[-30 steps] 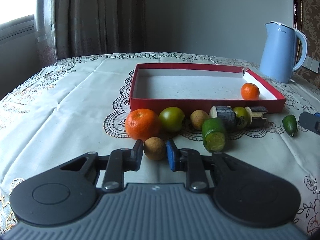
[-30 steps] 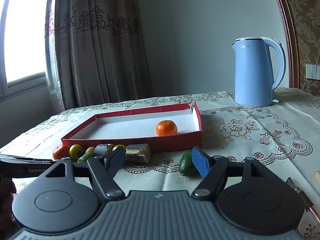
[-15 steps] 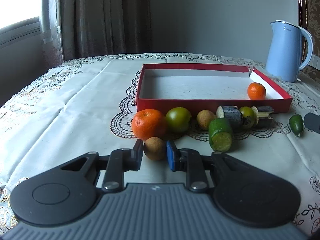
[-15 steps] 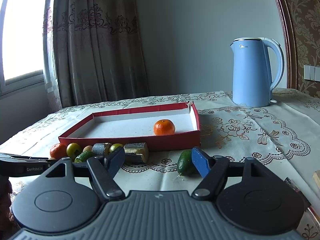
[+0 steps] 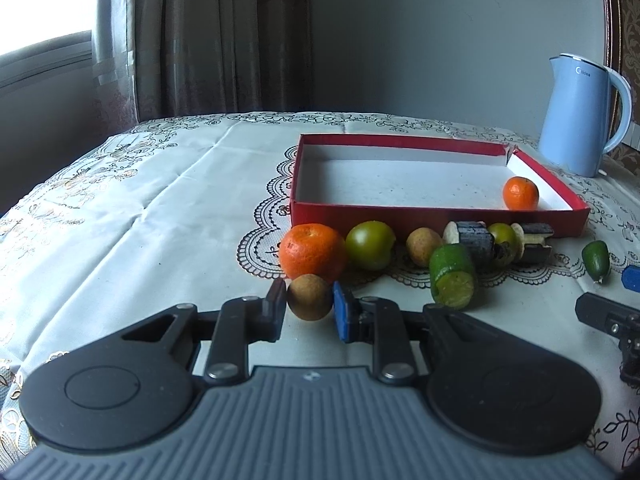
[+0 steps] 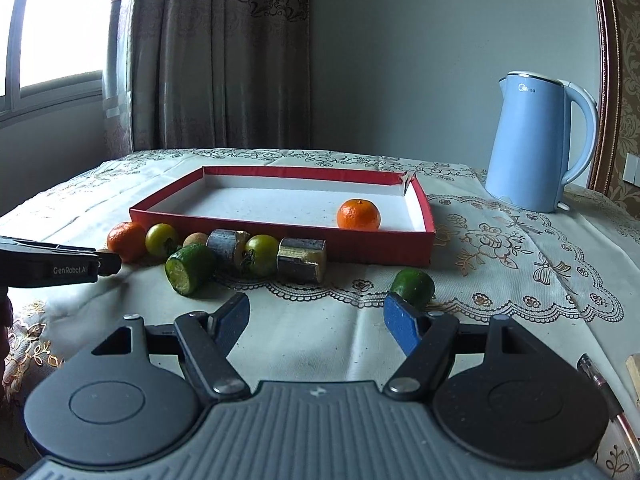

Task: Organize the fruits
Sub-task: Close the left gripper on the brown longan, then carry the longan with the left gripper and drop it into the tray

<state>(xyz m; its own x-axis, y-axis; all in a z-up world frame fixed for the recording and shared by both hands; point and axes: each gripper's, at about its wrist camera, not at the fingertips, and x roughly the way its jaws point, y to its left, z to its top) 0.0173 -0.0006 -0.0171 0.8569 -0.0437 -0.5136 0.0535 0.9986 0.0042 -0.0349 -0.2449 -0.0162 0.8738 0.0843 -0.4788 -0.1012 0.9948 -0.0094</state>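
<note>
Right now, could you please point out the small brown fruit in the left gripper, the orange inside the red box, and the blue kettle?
small brown fruit [image 5: 309,297], left wrist view, centre.
orange [image 6: 358,214], right wrist view, front.
blue kettle [image 6: 532,148], right wrist view, body.

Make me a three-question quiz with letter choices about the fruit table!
1. Where is the small orange tangerine?
A. inside the red cardboard tray
B. beside the light blue kettle
C. on the floor

2. How many fruits lie in the tray?
A. three
B. one
C. none

3. What is the left gripper doing?
A. open, empty
B. gripping a cucumber
C. shut on the small brown round fruit

Answers: 1 A, it sits on the tray's white floor; 2 B, only the tangerine is there; 3 C, both pads press the fruit.
</note>
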